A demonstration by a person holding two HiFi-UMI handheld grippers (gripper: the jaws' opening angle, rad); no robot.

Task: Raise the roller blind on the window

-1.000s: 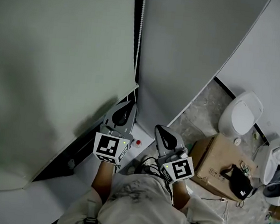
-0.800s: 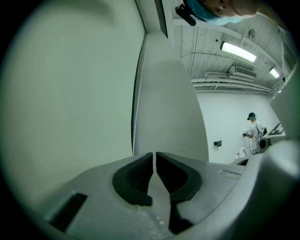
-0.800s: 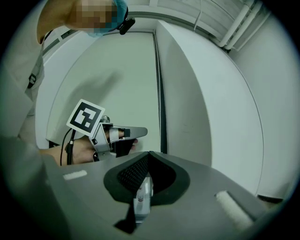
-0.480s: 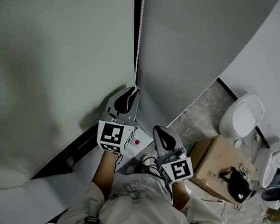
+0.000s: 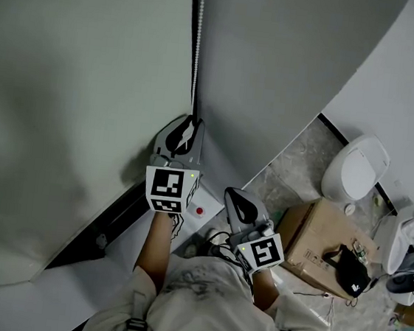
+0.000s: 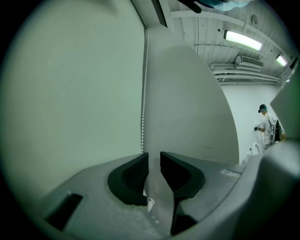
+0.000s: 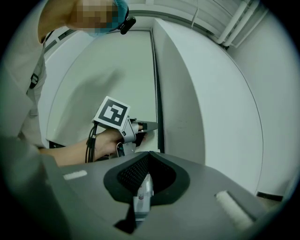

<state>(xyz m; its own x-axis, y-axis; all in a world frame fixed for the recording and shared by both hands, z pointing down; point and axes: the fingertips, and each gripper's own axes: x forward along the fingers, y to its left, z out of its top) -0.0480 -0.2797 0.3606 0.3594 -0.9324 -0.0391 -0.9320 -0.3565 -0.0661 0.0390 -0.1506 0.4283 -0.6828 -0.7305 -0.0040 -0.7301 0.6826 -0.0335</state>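
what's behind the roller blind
The roller blind is down and hides everything behind it; no glass shows. Only a dark strip is exposed below its bottom edge, and the bead chain hangs beside its right edge.

Bead chain point(image 5: 197, 49), top beyond the frame, lower end behind left gripper point(image 5: 190, 122)

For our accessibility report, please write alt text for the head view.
The person's left gripper is raised to the bead chain beside the lowered roller blind. The right gripper is lower, near the body; a cardboard box and a toilet stand at right.
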